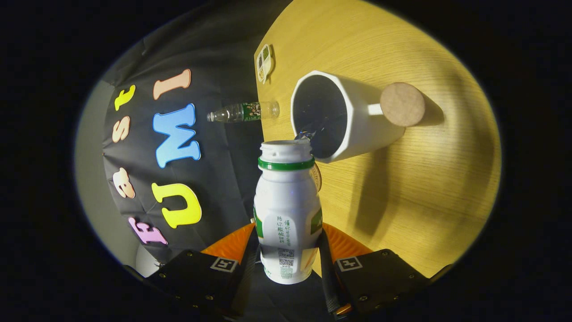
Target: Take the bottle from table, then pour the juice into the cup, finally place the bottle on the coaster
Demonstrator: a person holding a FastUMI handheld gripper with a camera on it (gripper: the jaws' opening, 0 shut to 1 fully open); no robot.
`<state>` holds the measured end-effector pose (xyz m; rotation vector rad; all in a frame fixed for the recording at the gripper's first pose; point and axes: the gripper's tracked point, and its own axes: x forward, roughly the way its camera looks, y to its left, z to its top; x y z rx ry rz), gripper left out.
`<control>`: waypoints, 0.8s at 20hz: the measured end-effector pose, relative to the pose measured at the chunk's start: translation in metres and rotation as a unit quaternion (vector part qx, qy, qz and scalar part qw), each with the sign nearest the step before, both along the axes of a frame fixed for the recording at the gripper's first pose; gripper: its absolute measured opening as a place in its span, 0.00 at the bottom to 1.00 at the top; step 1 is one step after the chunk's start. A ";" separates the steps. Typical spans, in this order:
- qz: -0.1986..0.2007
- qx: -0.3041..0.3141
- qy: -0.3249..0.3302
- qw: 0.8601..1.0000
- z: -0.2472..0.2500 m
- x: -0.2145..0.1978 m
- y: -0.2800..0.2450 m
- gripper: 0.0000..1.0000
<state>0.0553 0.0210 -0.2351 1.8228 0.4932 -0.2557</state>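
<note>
Gripper [288, 250] is closed on the bottle [288, 210], one finger pressed against each side of its lower body. The bottle is white with a green ring below an uncapped mouth, and it stands out ahead of the fingers with its mouth pointing away from the gripper.

The view is rolled, so the tabletop [424, 188] appears turned on its side to the right of the bottle; the bottle is evidently tilted relative to the tabletop.

The cup [344, 116], white with a dark interior, lies just beyond the bottle's mouth and slightly to the right. The mouth sits at the cup's rim. A small glint shows at the rim next to the mouth; whether this is liquid cannot be determined.

A round brown coaster [402, 104] lies beyond the cup, to the right, by its handle.

Further ahead and left of the cup, a clear plastic bottle [243, 112] stands at the tabletop's edge. A small white-and-green item [264, 62] rests on the tabletop beyond it.
</note>
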 end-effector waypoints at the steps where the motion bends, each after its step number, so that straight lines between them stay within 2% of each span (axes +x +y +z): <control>1: 0.000 0.003 0.001 1.000 0.001 0.000 0.000 0.65; 16: 0.001 0.033 0.008 0.999 0.007 -0.001 0.001 0.66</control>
